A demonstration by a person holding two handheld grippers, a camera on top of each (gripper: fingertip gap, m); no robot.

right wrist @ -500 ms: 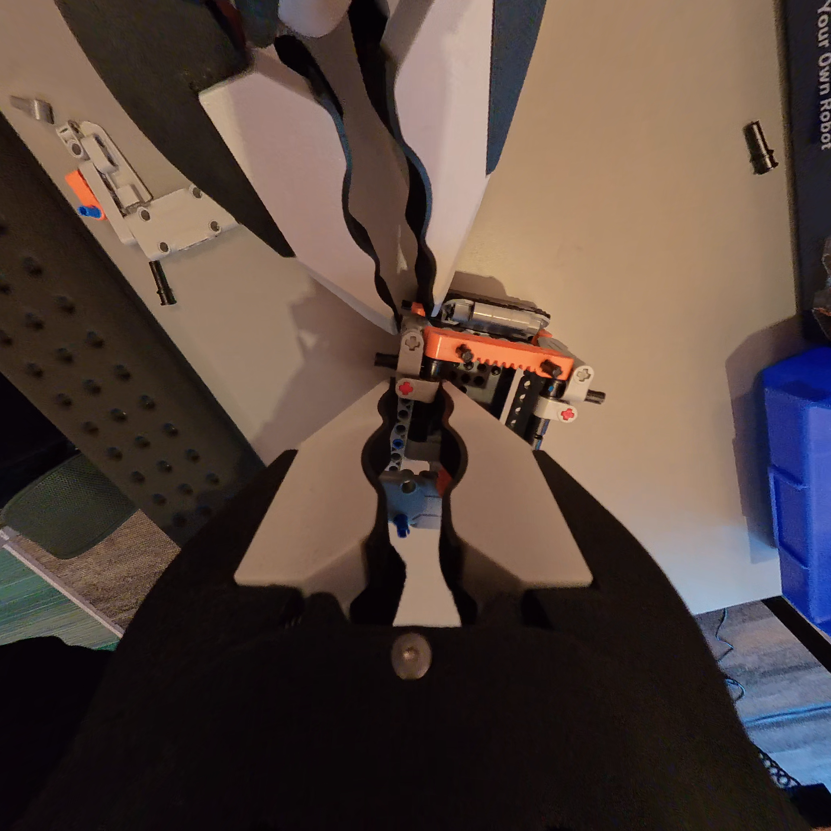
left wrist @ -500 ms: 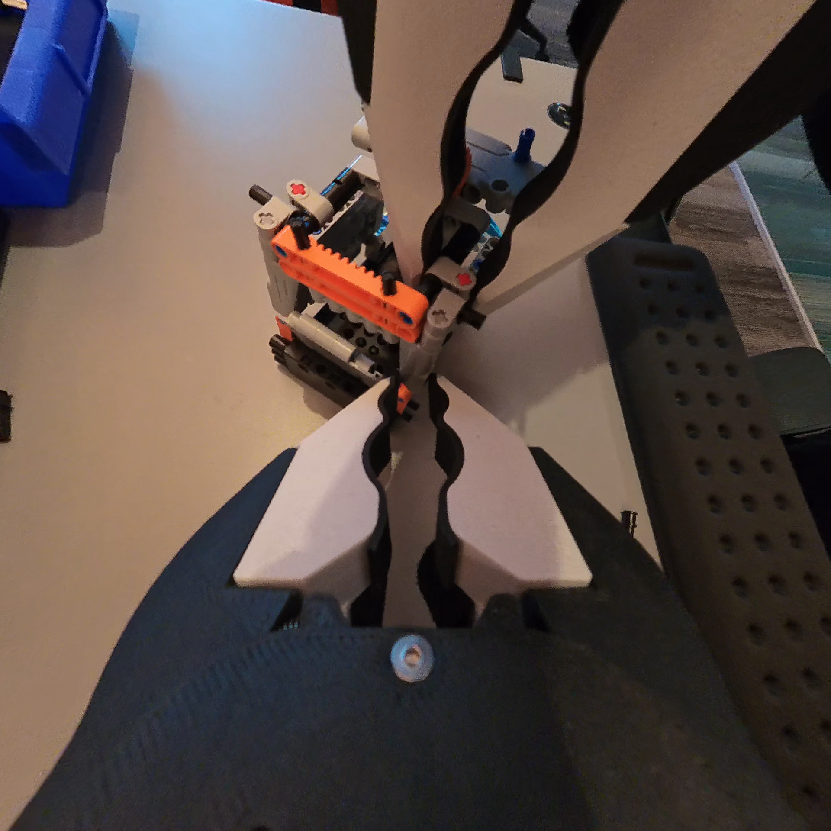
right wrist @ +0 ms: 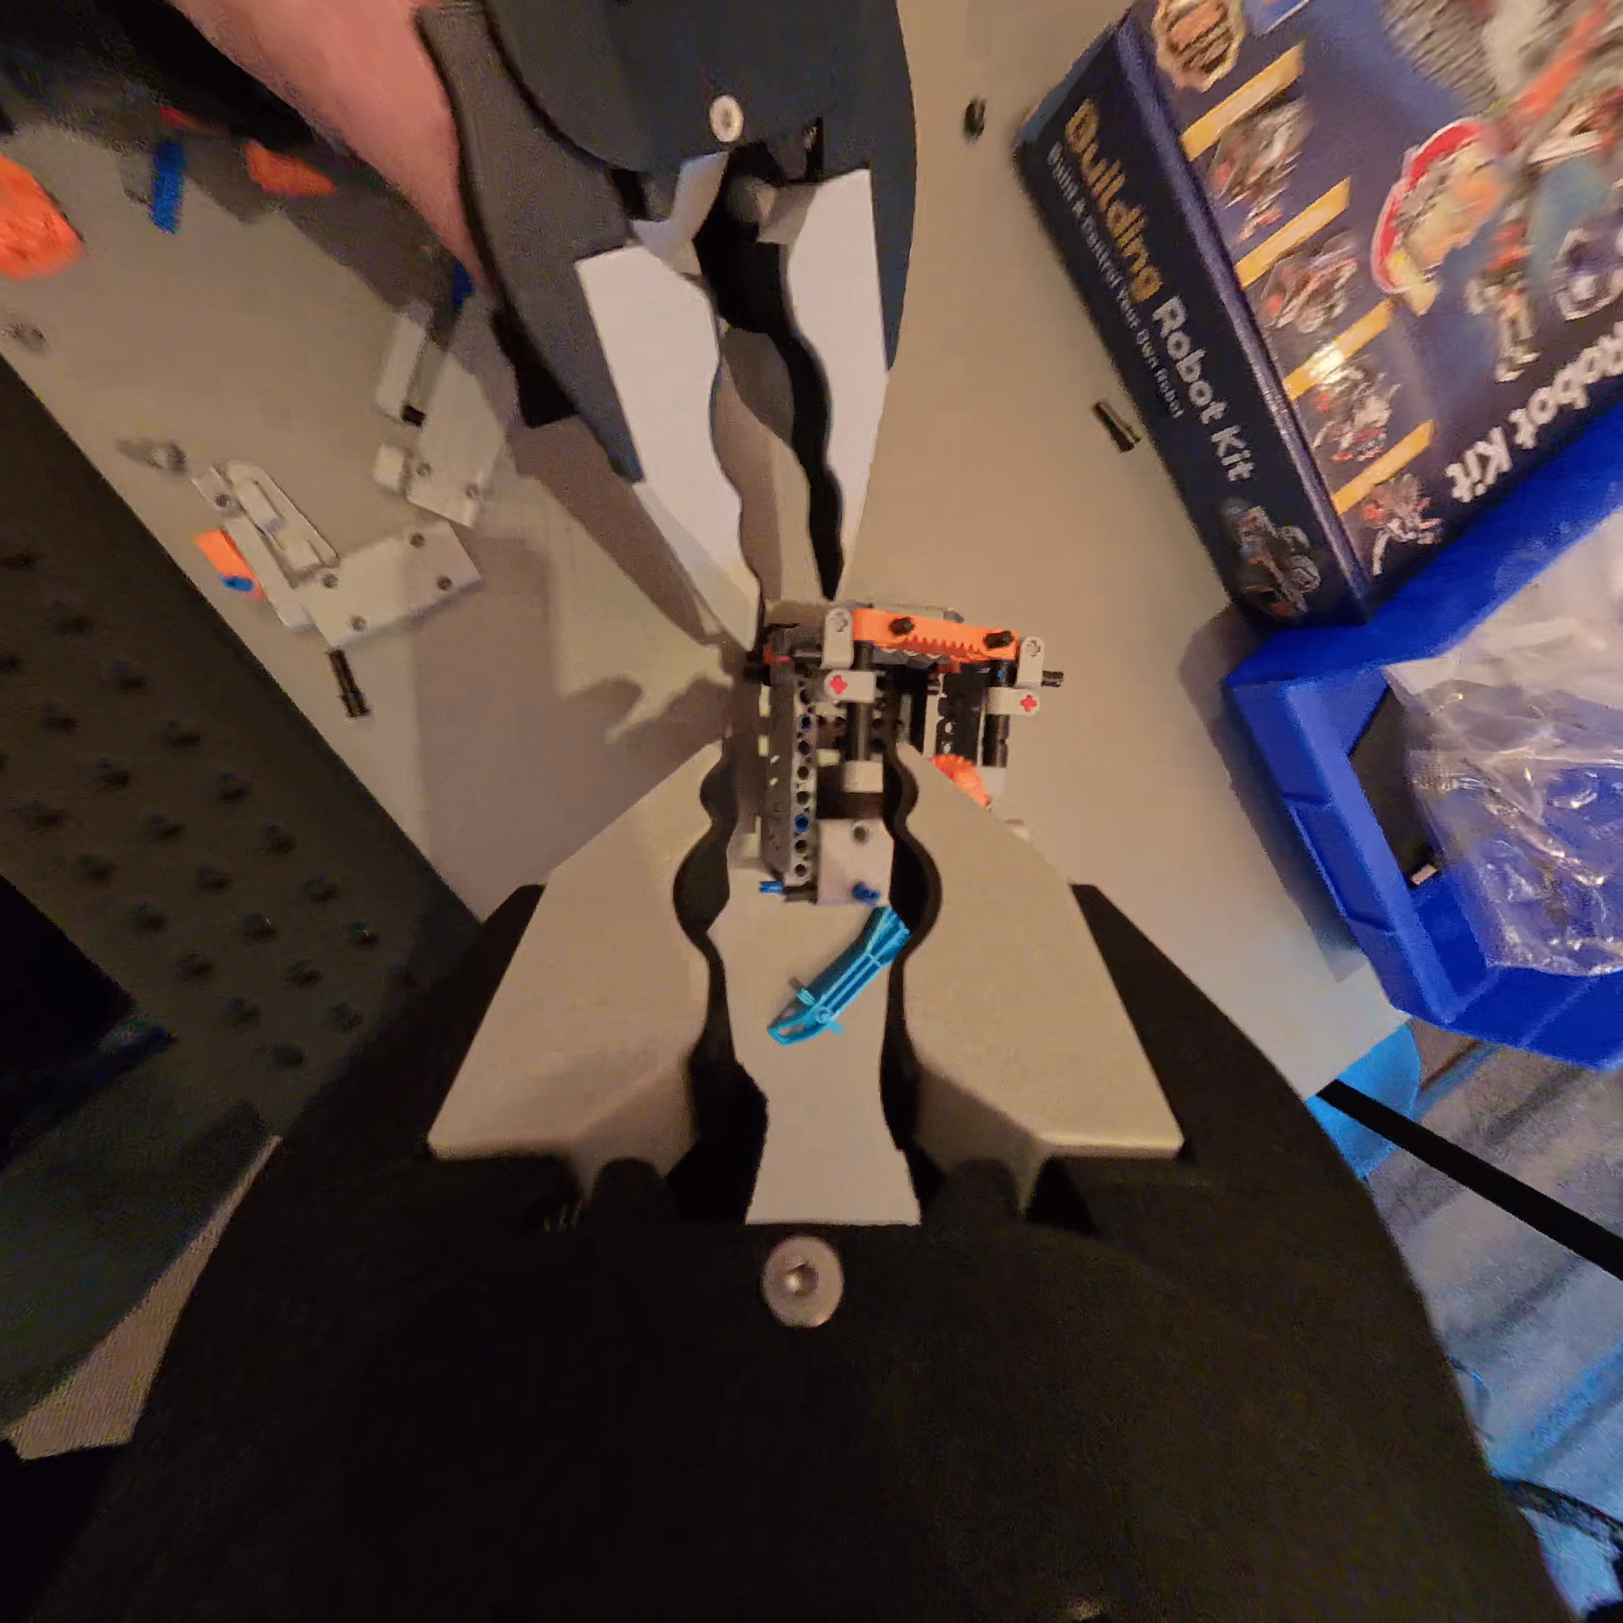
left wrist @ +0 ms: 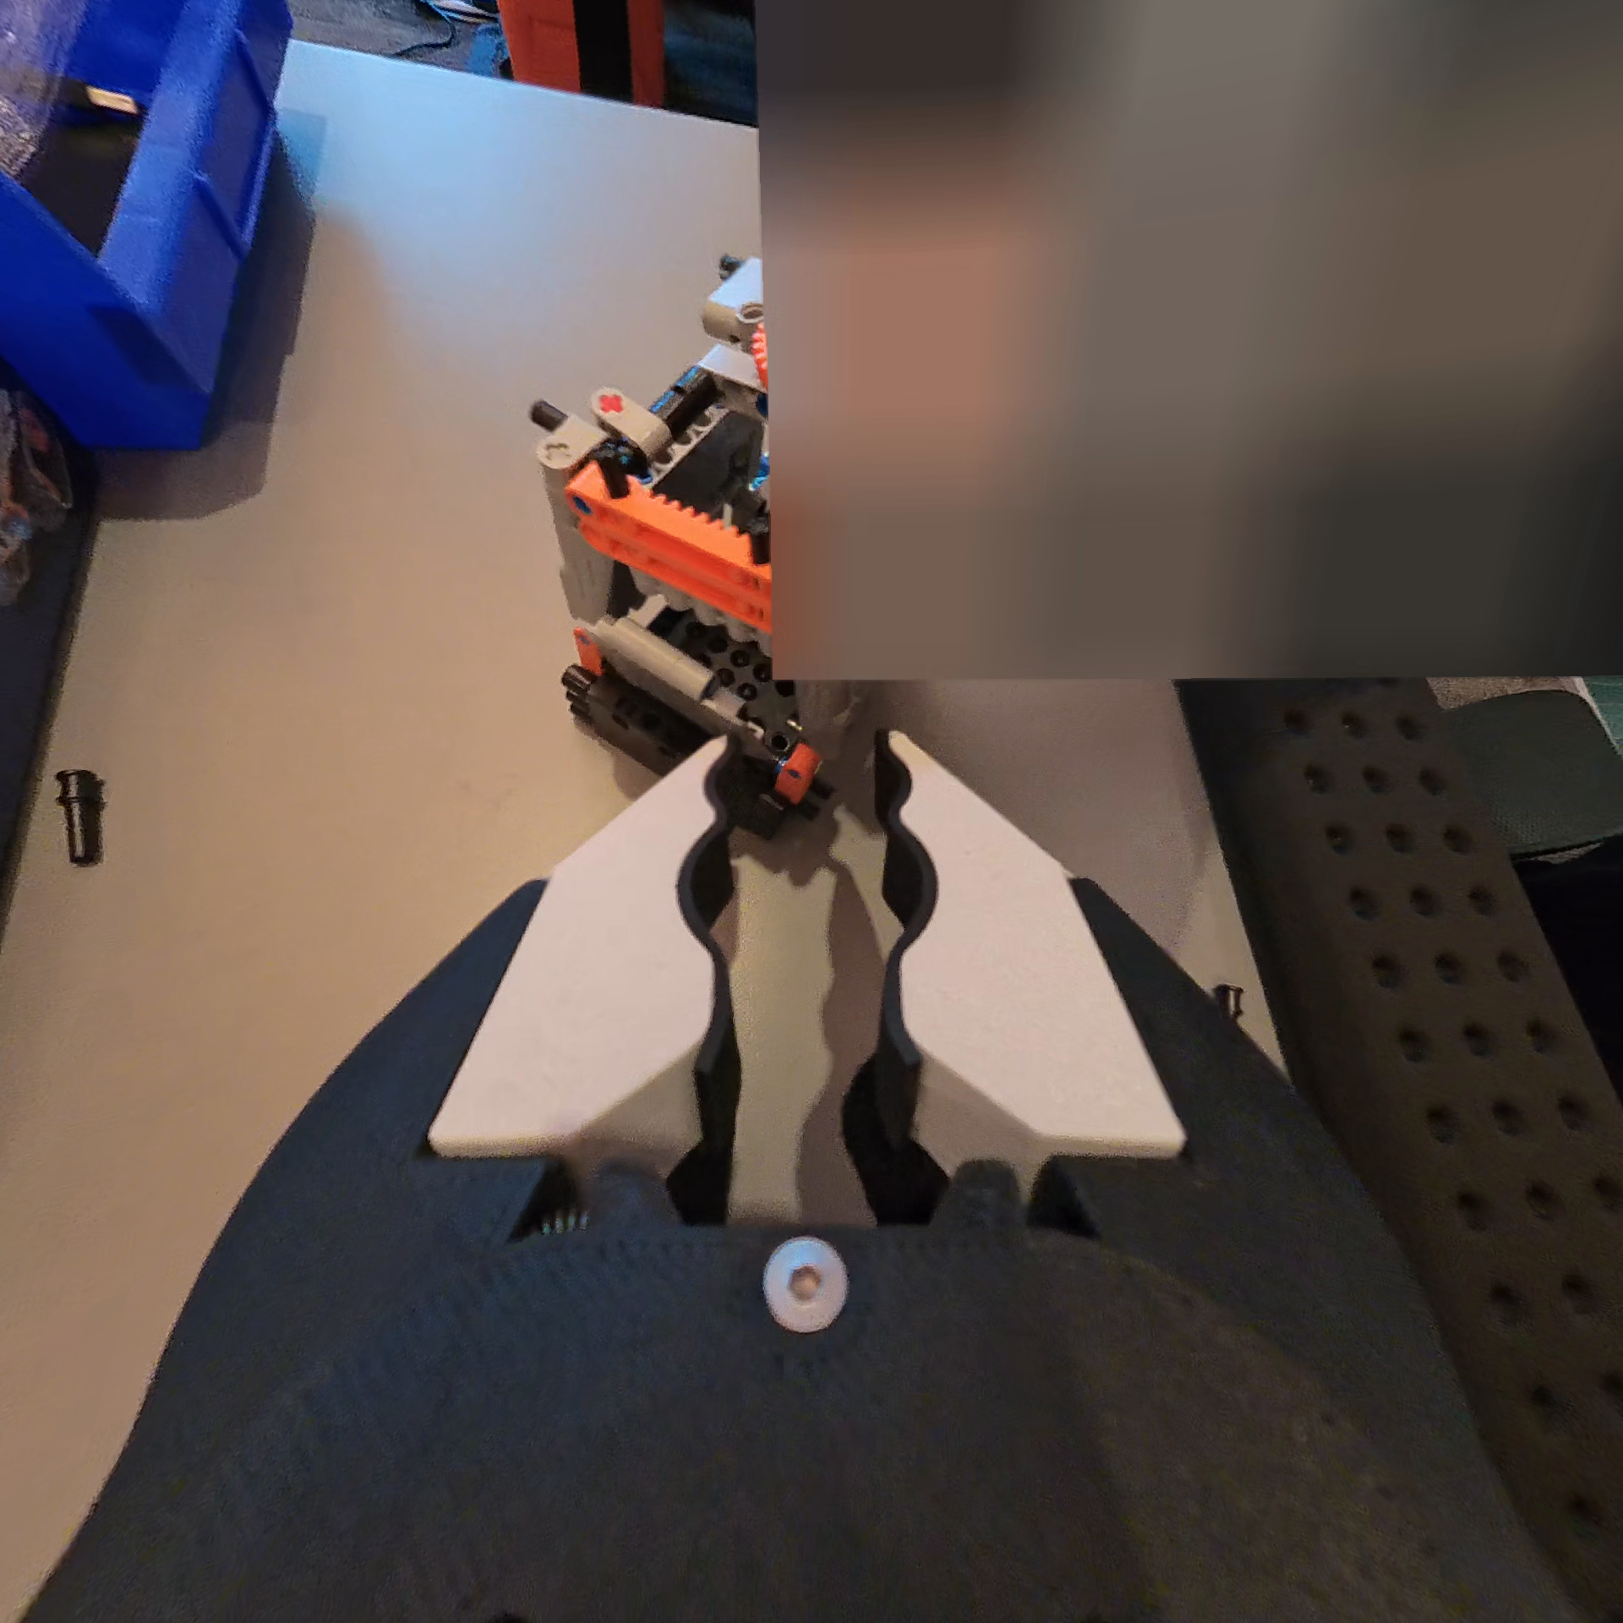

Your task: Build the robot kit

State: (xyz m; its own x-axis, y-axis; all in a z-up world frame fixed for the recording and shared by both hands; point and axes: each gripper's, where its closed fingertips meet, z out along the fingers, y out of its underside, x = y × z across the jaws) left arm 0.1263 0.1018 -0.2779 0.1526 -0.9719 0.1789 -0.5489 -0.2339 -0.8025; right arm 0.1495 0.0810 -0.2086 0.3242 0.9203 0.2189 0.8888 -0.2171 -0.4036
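On the grey table, toward the edge that borders the dark perforated panel: a brick assembly in orange, grey and black, standing on the surface with a toothed orange beam along its upper side.

Left gripper: fingers apart, with a clear gap between them. Reaches the lower near corner of the assembly, with a small orange end piece lying just between the fingertips, not pinched. Seen from the right wrist view also, coming in from the opposite side, its tips at the assembly's far corner.

Right gripper: fingers drawn in around the grey end of the assembly, one pad against each side, so apparently clamped on it. Hidden in the left wrist view behind a blurred patch.

Between the right fingers, closer to the gripper body and lying on the table: a light blue curved piece, detached from the assembly.

Elsewhere: a blue bin at one corner of the table, a printed kit box beside it, flat grey plate pieces near the panel edge, a loose black pin close to the opposite edge.
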